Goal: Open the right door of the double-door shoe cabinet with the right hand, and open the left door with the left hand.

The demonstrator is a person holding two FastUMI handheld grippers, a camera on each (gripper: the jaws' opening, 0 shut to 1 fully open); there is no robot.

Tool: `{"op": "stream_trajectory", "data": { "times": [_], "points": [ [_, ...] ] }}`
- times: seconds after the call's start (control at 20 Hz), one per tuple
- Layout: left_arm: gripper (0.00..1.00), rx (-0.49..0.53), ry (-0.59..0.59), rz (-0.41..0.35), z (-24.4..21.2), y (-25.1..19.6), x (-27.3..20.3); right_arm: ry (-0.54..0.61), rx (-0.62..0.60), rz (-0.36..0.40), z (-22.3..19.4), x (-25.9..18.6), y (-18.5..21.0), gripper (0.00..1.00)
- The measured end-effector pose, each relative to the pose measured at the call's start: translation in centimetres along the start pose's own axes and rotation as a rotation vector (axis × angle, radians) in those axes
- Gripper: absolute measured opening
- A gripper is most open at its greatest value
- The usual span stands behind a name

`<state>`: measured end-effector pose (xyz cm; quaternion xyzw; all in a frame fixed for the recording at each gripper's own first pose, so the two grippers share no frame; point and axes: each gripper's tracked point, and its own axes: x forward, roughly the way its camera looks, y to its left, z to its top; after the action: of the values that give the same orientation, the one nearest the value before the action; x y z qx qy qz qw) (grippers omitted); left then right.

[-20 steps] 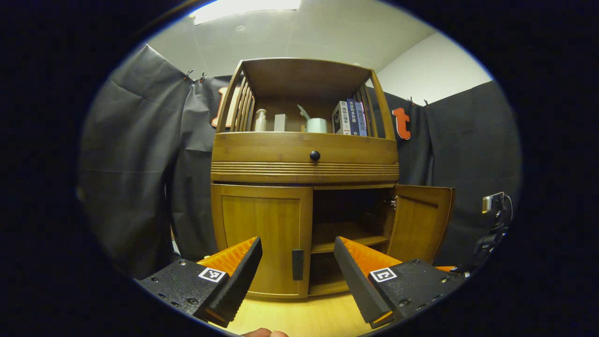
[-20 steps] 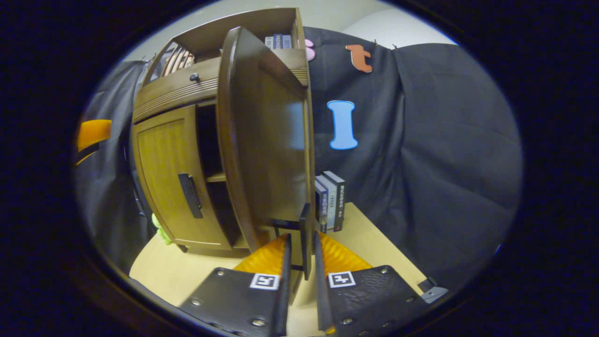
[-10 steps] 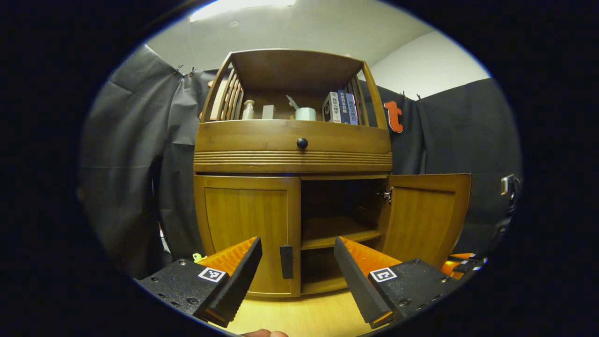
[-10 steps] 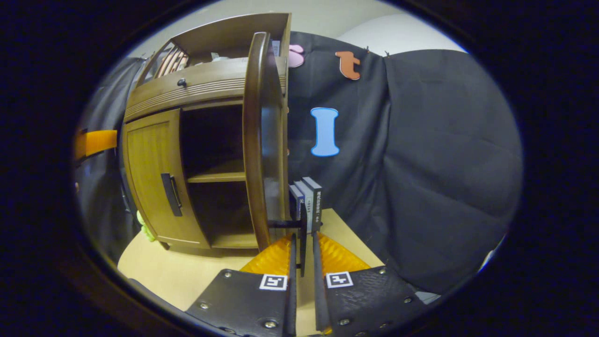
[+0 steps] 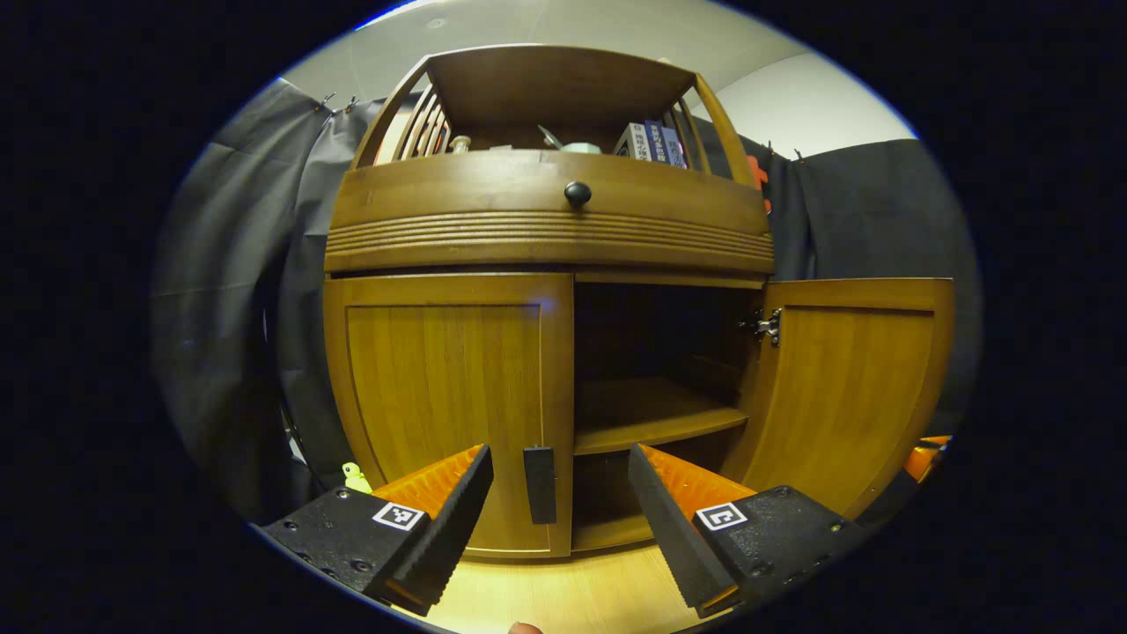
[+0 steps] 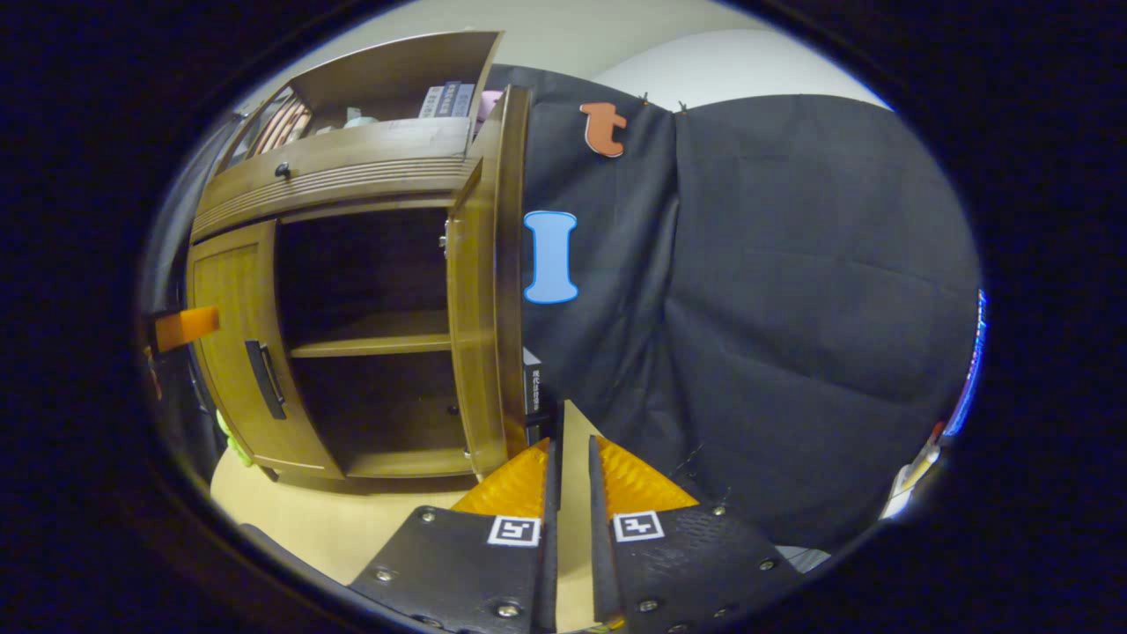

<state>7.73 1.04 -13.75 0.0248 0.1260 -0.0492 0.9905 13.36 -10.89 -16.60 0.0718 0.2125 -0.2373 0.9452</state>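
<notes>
The wooden shoe cabinet (image 5: 546, 220) stands close in front of me. Its left door (image 5: 445, 396) is closed, with a black handle (image 5: 540, 484) near the inner edge. My left gripper (image 5: 560, 451) is open, and that handle stands between its fingers, untouched. The right door (image 5: 850, 387) is swung wide, baring the inner shelf (image 5: 656, 418). In the right gripper view this door (image 6: 489, 291) shows edge-on. My right gripper (image 6: 572, 445) is shut on its dark handle (image 6: 553, 423), which lies close along the left finger. The closed left door (image 6: 231, 343) is at the far left there.
The open top shelf holds books (image 5: 653, 139) and small items above a drawer with a black knob (image 5: 578, 192). More books (image 6: 533, 387) stand behind the open door. The cabinet rests on a light wooden table (image 6: 343, 519). Black cloth (image 6: 792, 308) hangs around.
The right door has swung further open with my right gripper on its handle. My left gripper has moved closer and lower, bringing the left door's handle between its open fingers.
</notes>
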Motion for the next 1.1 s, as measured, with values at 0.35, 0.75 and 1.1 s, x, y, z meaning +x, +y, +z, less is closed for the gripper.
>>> {"op": "stream_trajectory", "data": {
  "times": [0.35,0.75,1.1],
  "points": [
    [0.97,-0.021,0.075,0.028,-3.6,1.7,5.6,-0.031,0.000,-0.108,1.0,-1.2,-3.2,0.16],
    [0.78,0.005,0.130,0.067,-7.2,3.6,9.7,-0.009,0.031,-0.221,-0.2,-2.5,-6.9,0.16],
    [0.37,0.016,0.130,0.045,-7.8,2.7,11.0,-0.009,0.023,-0.230,-0.3,-2.8,-6.9,0.16]
  ]
}}
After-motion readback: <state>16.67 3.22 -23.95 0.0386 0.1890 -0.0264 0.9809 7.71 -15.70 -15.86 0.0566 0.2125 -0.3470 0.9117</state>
